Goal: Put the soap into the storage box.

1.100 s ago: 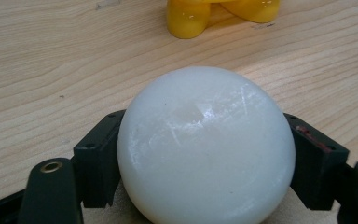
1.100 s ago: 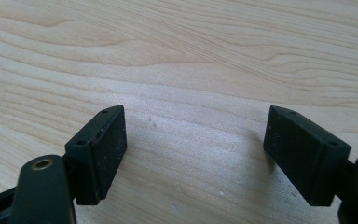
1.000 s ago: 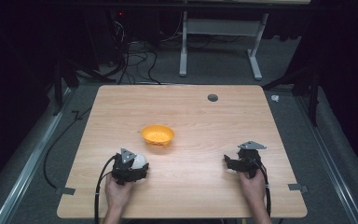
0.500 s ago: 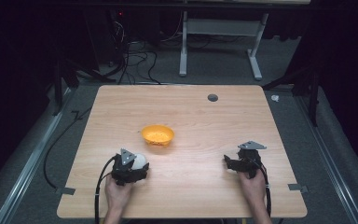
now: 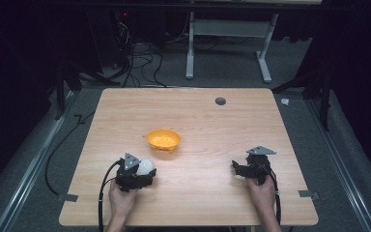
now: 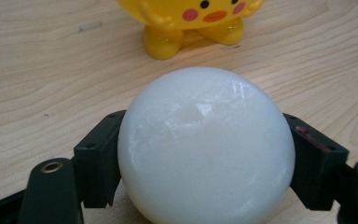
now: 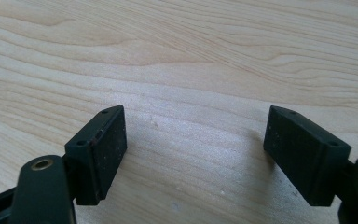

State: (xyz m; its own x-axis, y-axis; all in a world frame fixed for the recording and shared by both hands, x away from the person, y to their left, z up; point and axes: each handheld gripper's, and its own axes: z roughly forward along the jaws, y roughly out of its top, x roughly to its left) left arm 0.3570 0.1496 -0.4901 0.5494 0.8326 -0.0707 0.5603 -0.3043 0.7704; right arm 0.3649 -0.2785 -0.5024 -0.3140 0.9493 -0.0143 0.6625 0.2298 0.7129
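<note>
A white ball point(image 6: 205, 144) sits between the jaws of my left gripper point(image 5: 142, 173), which is shut on it at the table's front left; the ball point(image 5: 145, 166) shows white at the gripper's tip. Just beyond it stands a yellow bowl point(image 5: 163, 139) shaped like a cartoon chick, whose feet and pink cheeks point(image 6: 191, 23) face the left gripper view. My right gripper point(image 5: 237, 169) rests at the front right, held by a hand, its jaws wide apart over bare wood point(image 7: 193, 154) with nothing between them.
The wooden table point(image 5: 198, 193) has a round grey cable hole point(image 5: 220, 101) near its far edge. Tape tabs point(image 5: 307, 194) mark the front corners. Cables and desk legs lie on the dark floor beyond.
</note>
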